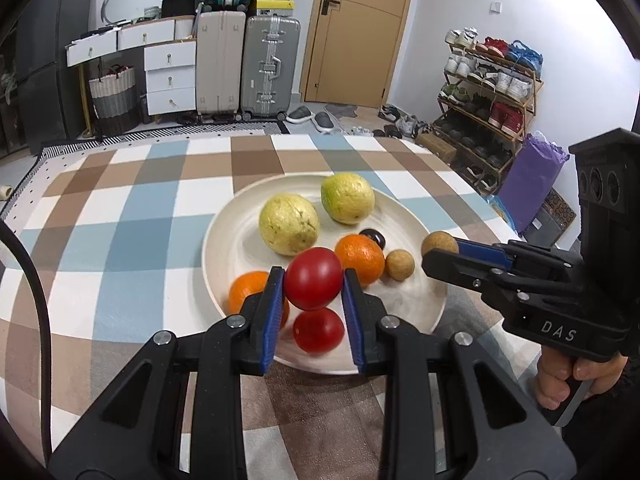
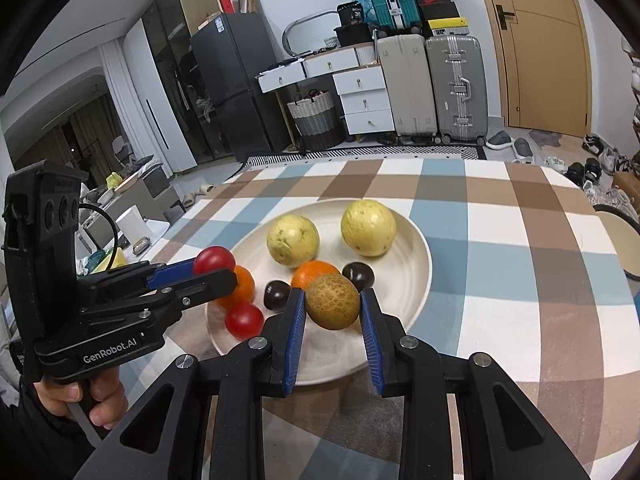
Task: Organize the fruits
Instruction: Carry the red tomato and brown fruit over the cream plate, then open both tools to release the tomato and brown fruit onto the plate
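Observation:
A cream plate (image 1: 218,236) (image 2: 420,240) on the checked table carries two yellow-green fruits (image 1: 289,224) (image 1: 347,198), two oranges (image 1: 360,258) (image 1: 246,288), a red tomato (image 1: 319,330), a small brown fruit (image 1: 399,265) and dark fruits (image 2: 359,274) (image 2: 277,295). My left gripper (image 1: 312,275) (image 2: 224,274) is shut on a second red tomato (image 1: 314,278) (image 2: 214,260) over the plate's near left part. My right gripper (image 2: 332,295) (image 1: 436,254) is shut on a round brown fruit (image 2: 333,301) (image 1: 440,243) over the plate's near right side.
The checked tablecloth (image 1: 120,216) covers the table around the plate. A person's hand (image 1: 560,376) grips the right tool's handle. Past the far table edge stand suitcases (image 1: 248,68), a drawer unit (image 1: 168,76) and a shoe rack (image 1: 488,92). A round stool (image 2: 616,232) sits off the right edge.

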Available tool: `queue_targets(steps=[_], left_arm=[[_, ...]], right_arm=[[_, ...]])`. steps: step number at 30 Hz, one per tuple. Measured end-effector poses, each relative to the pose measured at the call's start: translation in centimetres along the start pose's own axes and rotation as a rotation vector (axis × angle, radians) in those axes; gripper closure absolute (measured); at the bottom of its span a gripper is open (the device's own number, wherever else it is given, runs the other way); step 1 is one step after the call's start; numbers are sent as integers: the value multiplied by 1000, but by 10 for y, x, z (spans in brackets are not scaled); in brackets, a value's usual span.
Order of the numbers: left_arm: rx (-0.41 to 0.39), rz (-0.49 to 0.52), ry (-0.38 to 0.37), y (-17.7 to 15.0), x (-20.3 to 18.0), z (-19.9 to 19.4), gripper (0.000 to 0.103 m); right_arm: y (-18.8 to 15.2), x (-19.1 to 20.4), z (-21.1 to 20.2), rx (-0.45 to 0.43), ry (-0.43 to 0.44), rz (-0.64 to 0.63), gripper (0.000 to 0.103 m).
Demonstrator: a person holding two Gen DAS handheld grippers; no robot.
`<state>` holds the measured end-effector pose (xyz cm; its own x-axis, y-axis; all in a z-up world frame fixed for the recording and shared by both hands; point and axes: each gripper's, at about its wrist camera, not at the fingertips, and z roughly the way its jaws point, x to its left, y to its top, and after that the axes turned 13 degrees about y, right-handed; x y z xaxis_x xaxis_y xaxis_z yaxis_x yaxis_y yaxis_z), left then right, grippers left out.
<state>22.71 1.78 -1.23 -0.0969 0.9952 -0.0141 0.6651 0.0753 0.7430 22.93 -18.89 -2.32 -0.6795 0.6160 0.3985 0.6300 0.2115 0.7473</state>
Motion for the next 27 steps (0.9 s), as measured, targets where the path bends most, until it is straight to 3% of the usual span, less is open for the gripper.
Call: queue_targets(steps=[22, 27], left_arm=[[14, 29, -16, -14, -15, 7, 77], [2, 15, -12, -15, -12, 4, 77]], right_arm=[[-8, 0, 11, 37, -9, -7, 75], [-8, -4, 5, 2, -12, 11, 63]])
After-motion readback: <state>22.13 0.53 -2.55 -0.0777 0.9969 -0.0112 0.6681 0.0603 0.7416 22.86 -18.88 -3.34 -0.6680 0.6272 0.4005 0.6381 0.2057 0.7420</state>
